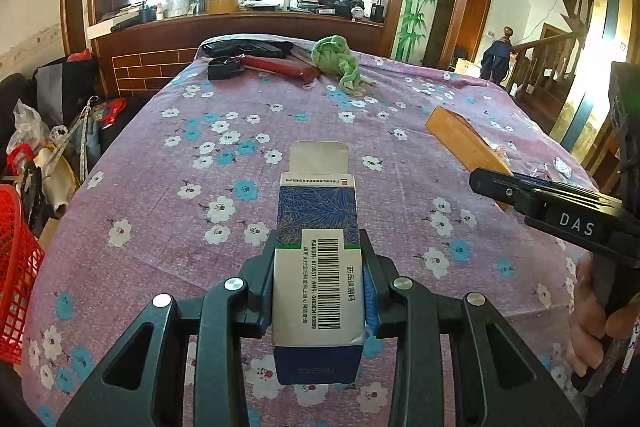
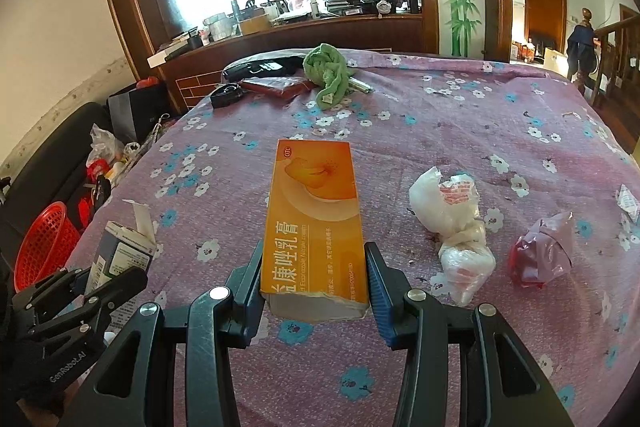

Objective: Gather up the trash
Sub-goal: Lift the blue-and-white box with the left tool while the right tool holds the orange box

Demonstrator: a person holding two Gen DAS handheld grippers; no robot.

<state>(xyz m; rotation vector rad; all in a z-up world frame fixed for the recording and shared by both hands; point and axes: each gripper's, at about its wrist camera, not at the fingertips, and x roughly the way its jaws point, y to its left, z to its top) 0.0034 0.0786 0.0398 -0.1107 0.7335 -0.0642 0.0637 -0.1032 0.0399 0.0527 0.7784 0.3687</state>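
left gripper clamps the blue box, right gripper the orange box; either thin carton could crush or slip short of the red basket.

A blue-and-white medicine box with a barcode label and its end flap open is held lengthwise between two fingers, raised over the floral bedspread. An orange ointment box – one end torn – is clamped the same way, just right of the blue box. On the bedspread, right of the orange box, lie a crumpled white plastic bag, a pink-and-red wad and a small white packet.
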